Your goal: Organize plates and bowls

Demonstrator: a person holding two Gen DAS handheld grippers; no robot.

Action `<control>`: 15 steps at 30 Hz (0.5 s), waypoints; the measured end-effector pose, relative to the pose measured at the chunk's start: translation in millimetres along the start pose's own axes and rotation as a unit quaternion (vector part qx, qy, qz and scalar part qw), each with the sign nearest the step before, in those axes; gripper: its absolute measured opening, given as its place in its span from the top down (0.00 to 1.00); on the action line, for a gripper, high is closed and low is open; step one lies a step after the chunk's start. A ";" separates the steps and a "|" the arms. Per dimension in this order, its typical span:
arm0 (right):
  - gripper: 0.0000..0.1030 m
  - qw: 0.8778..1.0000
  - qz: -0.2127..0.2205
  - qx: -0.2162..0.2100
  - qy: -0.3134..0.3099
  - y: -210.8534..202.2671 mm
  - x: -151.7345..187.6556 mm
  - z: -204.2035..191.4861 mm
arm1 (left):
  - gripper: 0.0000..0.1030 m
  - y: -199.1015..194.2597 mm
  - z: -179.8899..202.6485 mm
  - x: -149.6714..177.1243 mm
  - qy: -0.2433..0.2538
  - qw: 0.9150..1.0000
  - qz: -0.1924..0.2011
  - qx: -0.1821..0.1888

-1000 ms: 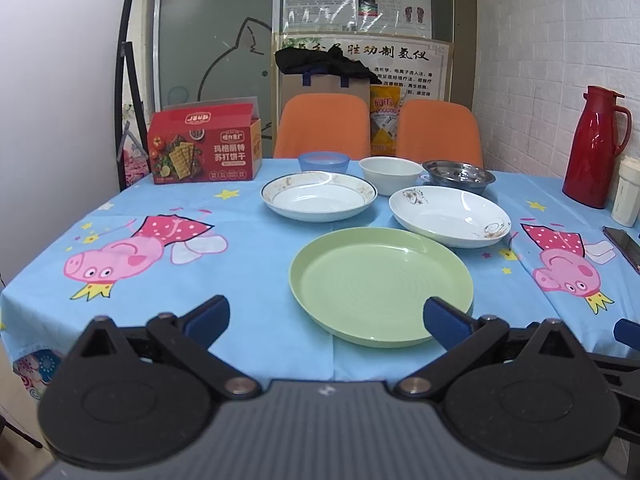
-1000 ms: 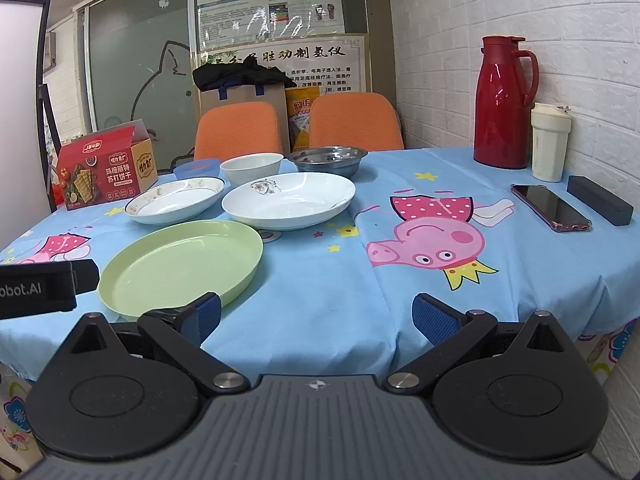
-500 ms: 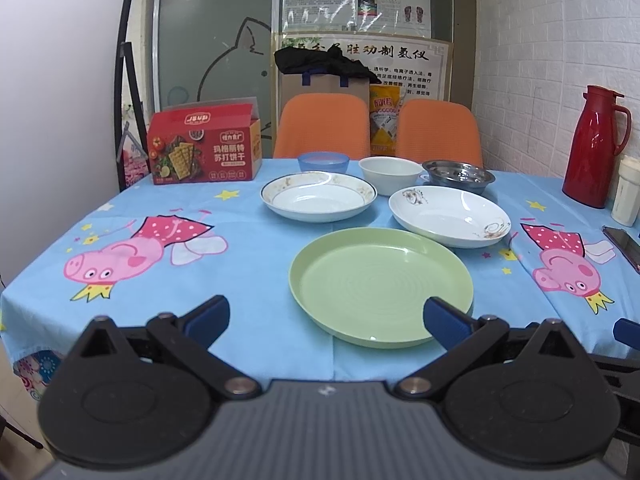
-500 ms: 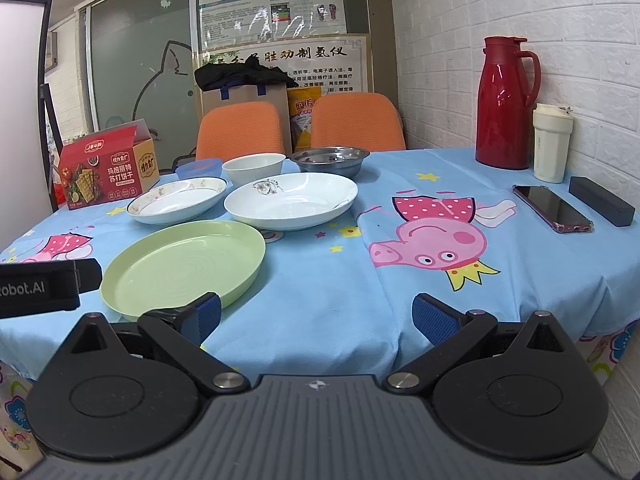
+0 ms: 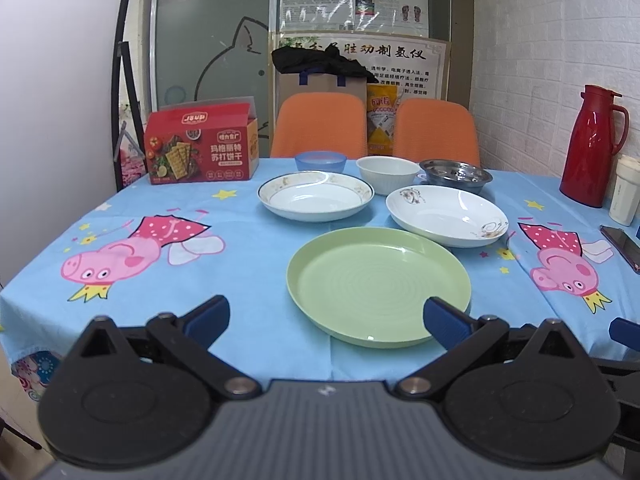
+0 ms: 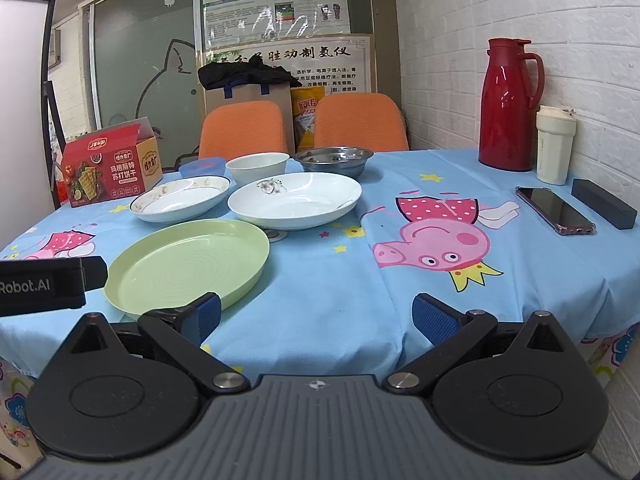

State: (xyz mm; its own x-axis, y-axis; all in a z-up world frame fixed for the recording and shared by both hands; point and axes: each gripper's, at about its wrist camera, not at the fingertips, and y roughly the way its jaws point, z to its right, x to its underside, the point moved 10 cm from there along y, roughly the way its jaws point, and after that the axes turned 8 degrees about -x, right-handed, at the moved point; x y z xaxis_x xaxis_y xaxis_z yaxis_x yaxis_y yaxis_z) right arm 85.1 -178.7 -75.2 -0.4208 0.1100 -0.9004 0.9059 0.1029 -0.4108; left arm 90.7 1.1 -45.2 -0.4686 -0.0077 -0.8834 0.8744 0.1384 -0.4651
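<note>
Green plate (image 5: 378, 286) lay nearest on table (image 5: 248, 240), just ahead of left gripper (image 5: 326, 314), jaws spread, empty, right gripper (image 6: 316, 314) likewise spread, plate at its left finger (image 6: 206, 314), white plates (image 6: 294, 199) and bowls (image 6: 256, 166) behind.

White brick wall (image 6: 460, 20), frosted glass partition (image 5: 208, 60), two orange chairs (image 5: 320, 124) behind table.
</note>
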 end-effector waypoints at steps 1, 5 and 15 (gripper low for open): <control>0.00 1.000 -0.001 -0.001 0.000 0.3 0.2 -0.2 | 0.00 -0.1 0.3 0.0 0.001 1.000 0.000 0.001; 0.00 1.000 -0.002 -0.002 0.000 1.0 0.9 -0.5 | 0.00 2.2 -1.3 0.6 -0.004 1.000 -0.004 0.001; 0.00 1.000 0.000 -0.004 -0.003 2.2 1.7 -1.9 | 0.00 8.5 -9.6 3.0 -0.019 1.000 -0.008 0.003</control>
State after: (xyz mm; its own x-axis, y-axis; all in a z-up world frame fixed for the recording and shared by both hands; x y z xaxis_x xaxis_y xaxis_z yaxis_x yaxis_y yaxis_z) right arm 86.3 -176.4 -77.4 -0.4202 0.1049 -0.9014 0.9056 0.1113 -0.4092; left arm 95.5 11.8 -51.2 -0.4778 -0.0466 -0.8772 0.8675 0.1322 -0.4795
